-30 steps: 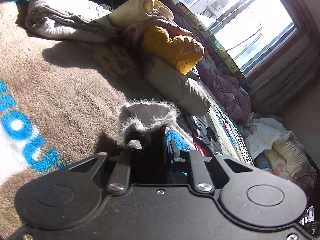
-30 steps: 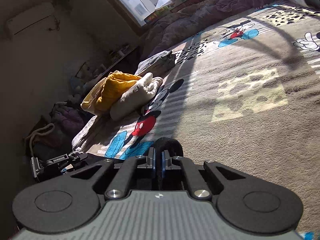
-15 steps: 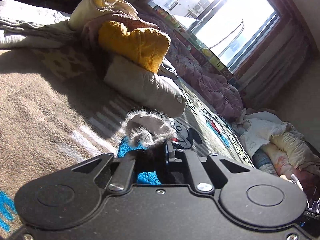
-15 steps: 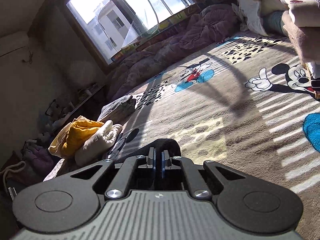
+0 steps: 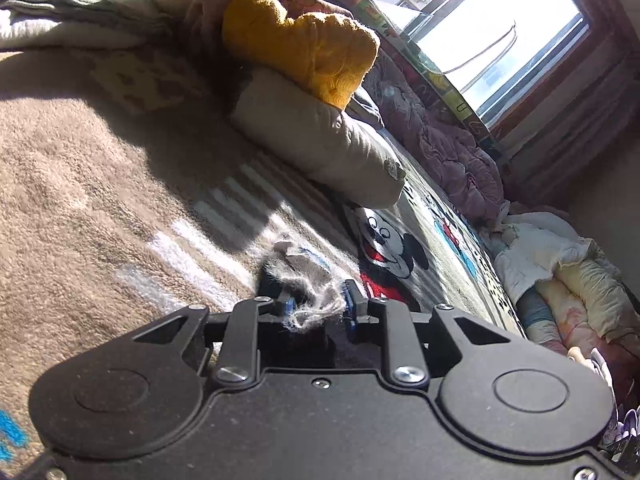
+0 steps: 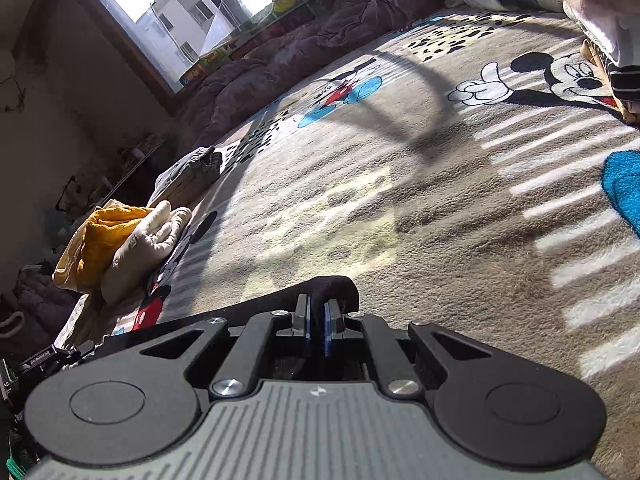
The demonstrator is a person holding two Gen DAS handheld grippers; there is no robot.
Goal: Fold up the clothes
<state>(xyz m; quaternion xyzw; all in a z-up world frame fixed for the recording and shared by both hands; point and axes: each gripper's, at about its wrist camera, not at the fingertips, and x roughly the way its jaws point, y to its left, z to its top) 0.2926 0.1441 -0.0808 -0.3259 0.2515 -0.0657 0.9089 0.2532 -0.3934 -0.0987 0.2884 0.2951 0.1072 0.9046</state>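
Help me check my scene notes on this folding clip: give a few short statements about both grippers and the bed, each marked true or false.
1. The left gripper has furry grey fabric between its fingers. True.
2. The right gripper is wide open and holds nothing. False: it is shut on a black garment.
3. A yellow garment lies on a beige garment. True.
4. The blanket is plain white. False: it is brown with cartoon mouse prints.
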